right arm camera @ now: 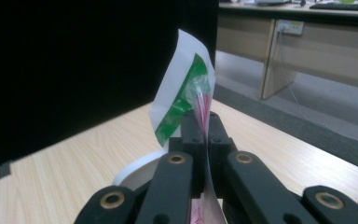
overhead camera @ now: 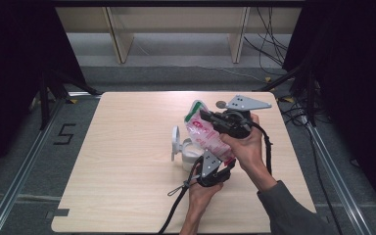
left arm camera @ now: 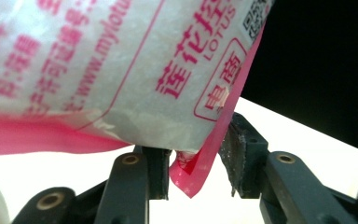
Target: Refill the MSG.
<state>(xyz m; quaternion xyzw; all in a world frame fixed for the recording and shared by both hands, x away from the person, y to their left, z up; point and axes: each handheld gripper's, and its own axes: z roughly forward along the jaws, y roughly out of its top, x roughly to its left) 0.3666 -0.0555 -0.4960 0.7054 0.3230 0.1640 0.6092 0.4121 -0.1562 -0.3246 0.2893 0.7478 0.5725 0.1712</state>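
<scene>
Your right tongs (overhead camera: 206, 116) are clamped on the upper part of the pink-and-white bag (overhead camera: 206, 133); in the right gripper view the two jaws press flat together on the thin film of the bag (right arm camera: 204, 105), with its green-and-white top edge standing above them. The bag hangs tilted above the table (overhead camera: 127, 171), its lower end directly over the white jar (overhead camera: 190, 154), whose open lid (overhead camera: 176, 142) stands upright at the jar's left side. Your left tongs (overhead camera: 223, 169) sit at the bag's lower corner, just beside the jar. In the left gripper view the jaws stand apart, with the pink sealed corner of the bag (left arm camera: 191, 179) between them: it lies against the left pad, while a clear gap separates it from the right pad. The left tongs therefore do not grip the bag. A small round grey object (overhead camera: 221, 104) lies on the table beyond the right tongs.
</scene>
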